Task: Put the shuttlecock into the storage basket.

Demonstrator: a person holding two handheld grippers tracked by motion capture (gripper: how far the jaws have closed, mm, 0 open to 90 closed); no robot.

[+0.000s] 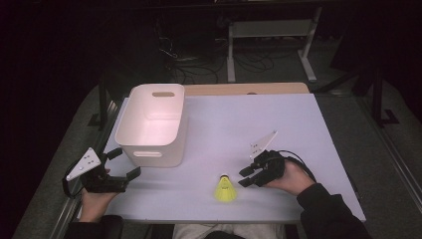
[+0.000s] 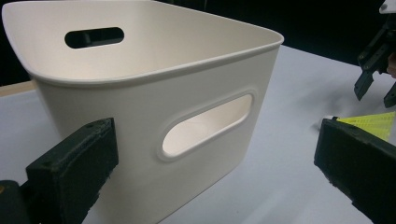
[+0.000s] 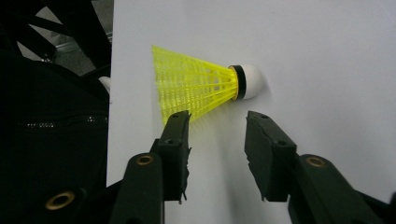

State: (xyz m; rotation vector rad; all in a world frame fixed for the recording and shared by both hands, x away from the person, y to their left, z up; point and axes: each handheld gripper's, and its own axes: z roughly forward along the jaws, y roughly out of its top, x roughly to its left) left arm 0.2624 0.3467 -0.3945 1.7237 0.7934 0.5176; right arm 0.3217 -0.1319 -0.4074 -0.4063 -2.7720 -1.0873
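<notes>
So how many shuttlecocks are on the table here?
1: a yellow shuttlecock lying near the table's front edge, just left of the right gripper. The white bin looks empty.

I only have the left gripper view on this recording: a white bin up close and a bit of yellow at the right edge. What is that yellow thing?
Observer: A yellow shuttlecock with a white cork, lying on its side on the table.
Operator: Is the other gripper holding it?
Observer: No. The right gripper is open, jaws just short of the skirt, touching nothing.
Operator: Anything in the bin?
Observer: The high view looks into the bin; it is empty.
Operator: And my own gripper?
Observer: The left gripper is open, beside the bin's near left corner, not touching it.
</notes>
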